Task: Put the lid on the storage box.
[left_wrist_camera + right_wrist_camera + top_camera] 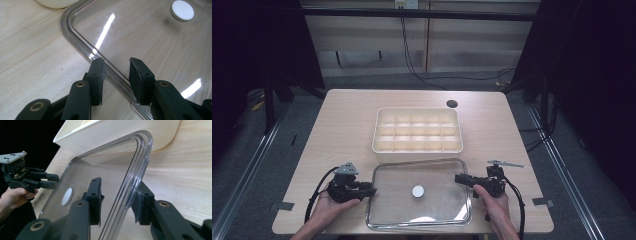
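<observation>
Clear lid (419,192) flat from above; right tool (117,192) straddles its raised rim, left tool (116,73) likewise, apparently ungripped.

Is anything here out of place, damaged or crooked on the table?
Nothing looks damaged or spilled. The clear lid lies flat on the table in front of the cream divided box, not on it. The left gripper and right gripper each straddle a side edge of it, jaws open.

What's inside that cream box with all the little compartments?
The compartments of the cream box that the high view looks into appear empty. The near wall hides the floor of the front row, so something small could lie there unseen.
</observation>
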Motion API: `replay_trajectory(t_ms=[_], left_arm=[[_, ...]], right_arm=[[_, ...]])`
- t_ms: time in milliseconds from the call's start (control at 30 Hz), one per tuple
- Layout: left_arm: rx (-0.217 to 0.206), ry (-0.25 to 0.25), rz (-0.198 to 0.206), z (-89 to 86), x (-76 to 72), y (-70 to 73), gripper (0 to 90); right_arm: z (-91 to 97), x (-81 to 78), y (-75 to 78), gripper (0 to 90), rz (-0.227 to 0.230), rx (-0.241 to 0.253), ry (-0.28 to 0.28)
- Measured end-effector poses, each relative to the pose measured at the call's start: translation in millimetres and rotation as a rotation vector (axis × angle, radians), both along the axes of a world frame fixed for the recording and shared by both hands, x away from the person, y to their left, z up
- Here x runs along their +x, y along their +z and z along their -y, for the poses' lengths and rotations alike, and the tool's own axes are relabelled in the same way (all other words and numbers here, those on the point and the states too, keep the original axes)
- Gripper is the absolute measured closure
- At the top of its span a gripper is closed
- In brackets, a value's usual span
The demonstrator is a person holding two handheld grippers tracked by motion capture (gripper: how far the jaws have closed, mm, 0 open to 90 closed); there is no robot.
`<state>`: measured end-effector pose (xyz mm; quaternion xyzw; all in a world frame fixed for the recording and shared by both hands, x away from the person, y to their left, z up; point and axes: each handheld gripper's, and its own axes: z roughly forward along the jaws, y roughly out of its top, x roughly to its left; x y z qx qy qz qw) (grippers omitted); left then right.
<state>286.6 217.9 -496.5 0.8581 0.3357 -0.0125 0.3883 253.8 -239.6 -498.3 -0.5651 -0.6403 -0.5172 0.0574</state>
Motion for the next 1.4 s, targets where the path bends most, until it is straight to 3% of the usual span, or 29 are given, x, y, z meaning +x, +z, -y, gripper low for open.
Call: replay_trajectory(t_ms=[67,200,367,467,633,867,1200,1300,1400], left_arm=[[-0.013,0.0,-0.008,-0.8,0.5,-0.5,61.7],[-0.016,0.007,-0.004,-1.2,0.0,-0.5,56.9],[-0.017,0.009,-0.006,-2.6,0.3,-0.1,46.5],[-0.04,0.016,-0.025,-2.5,1.5,-0.7,40.4],[-0.061,0.024,-0.042,-3.1,3.2,-1.4,37.3],[-0.083,0.027,-0.042,0.0,4.0,-3.2,38.6],[-0.12,0.051,-0.076,0.7,7.5,-4.7,40.4],[-0.126,0.053,-0.089,-1.2,8.4,-4.5,43.8],[-0.141,0.058,-0.078,-2.4,6.9,-1.5,46.3]], right_arm=[[2.7,-0.4,0.5,68.5,0.001,0.034,0.005],[4.2,-3.2,-0.4,71.0,-0.009,0.049,0.018],[5.8,-5.7,2.8,73.4,0.018,0.076,0.016],[5.7,-7.3,4.2,73.7,0.035,0.071,0.008],[6.1,-9.2,7.7,73.9,0.052,0.066,0.007],[5.6,-10.4,10.0,73.8,0.064,0.055,0.006],[4.6,-10.2,10.3,73.5,0.068,0.051,0.001],[4.4,-9.6,10.0,72.9,0.065,0.043,-0.001],[3.8,-9.3,9.9,71.7,0.057,0.016,0.0]])
